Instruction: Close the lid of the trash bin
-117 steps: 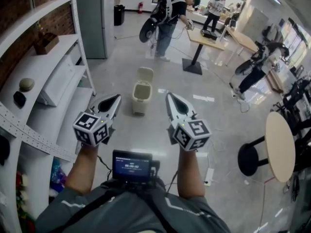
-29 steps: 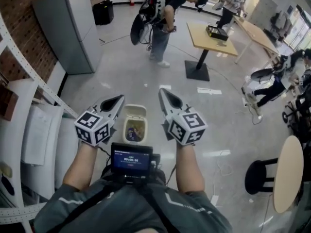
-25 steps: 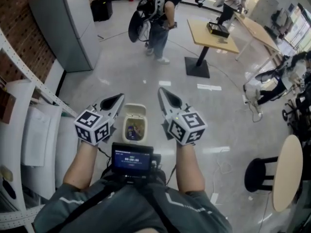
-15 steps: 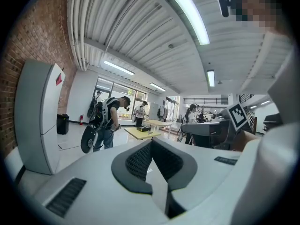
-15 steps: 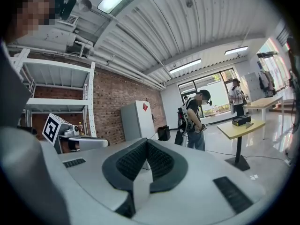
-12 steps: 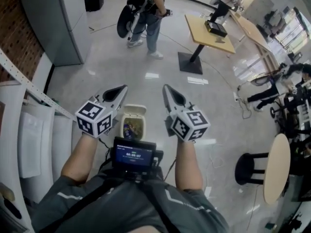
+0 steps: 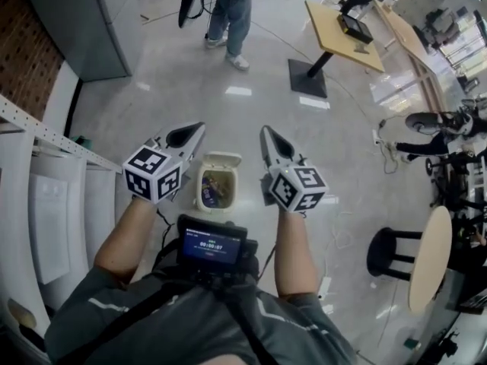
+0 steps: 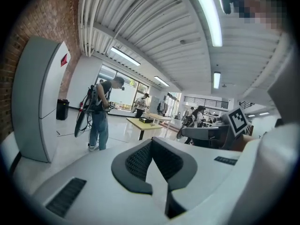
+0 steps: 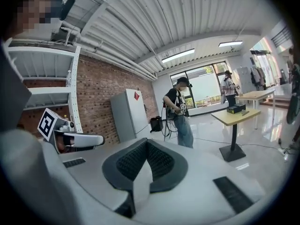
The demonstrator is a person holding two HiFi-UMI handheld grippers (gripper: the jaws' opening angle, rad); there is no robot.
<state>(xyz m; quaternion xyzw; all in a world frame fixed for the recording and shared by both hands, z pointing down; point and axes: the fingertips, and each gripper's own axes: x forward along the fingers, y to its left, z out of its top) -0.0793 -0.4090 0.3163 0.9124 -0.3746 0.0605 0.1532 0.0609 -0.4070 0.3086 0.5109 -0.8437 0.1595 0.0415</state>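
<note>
We are standing right over the trash bin [image 7: 214, 191], having walked up from well back, so it is now sitting on the floor directly beneath us, between our two grippers. Its lid [image 7: 221, 160] is still standing open on the bin's far side, with rubbish showing inside. We are holding the left gripper [image 7: 190, 134] just left of the bin and the right gripper [image 7: 271, 138] just right of it, both with jaws pressed together on nothing. The approach is looking finished to us; tipping the lid down is still waiting.
</note>
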